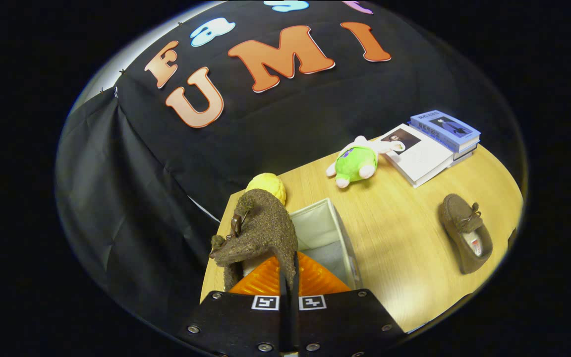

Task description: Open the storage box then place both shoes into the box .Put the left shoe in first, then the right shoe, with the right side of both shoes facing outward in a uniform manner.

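I see my gripper [288,270] with its two fingers squeezed close together on the edge of a fuzzy brown shoe [258,230]. The shoe hangs in the air with its toe up at 12 o'clock from the fingers. Right under it and a bit to 1 o'clock sits the white cloth storage box [337,238], open on top, on the wooden surface [404,233]. The other brown shoe [465,233] lies flat on the surface far off at 3 o'clock, well apart from the box. A yellow ball [267,186] sits just past the held shoe. A green soft toy [357,161] lies at 1 o'clock, and some books [431,144] are next to it.
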Demonstrator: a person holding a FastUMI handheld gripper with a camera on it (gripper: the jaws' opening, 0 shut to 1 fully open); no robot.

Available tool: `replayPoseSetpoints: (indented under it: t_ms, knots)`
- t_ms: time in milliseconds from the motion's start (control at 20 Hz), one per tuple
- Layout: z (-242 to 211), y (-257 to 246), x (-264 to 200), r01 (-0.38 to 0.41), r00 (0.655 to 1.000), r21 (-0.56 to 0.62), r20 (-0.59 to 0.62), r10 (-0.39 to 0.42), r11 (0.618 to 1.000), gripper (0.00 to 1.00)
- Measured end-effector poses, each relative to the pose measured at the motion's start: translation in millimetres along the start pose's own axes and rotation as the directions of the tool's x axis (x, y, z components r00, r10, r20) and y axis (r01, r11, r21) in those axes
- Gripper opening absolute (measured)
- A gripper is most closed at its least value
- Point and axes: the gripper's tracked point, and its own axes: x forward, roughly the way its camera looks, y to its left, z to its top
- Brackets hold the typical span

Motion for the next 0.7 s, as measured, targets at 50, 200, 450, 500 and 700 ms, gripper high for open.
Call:
replayPoseSetpoints:
  t_ms: [50,200,450,500,700]
  knots:
    - [-7,2,4,0.006,1.0,0.001,-0.013,-0.006,1.0,0.0]
    - [-22,2,16,0.042,0.999,-0.02,-0.031,-0.042,0.999,0.0]
    - [-50,9,34,0.07,0.994,-0.011,-0.088,-0.071,0.997,0.0]
    - [-55,10,36,0.082,0.991,-0.023,-0.107,-0.084,0.996,0.01]
    - [-70,16,42,0.101,0.983,-0.042,-0.15,-0.107,0.994,0.05]
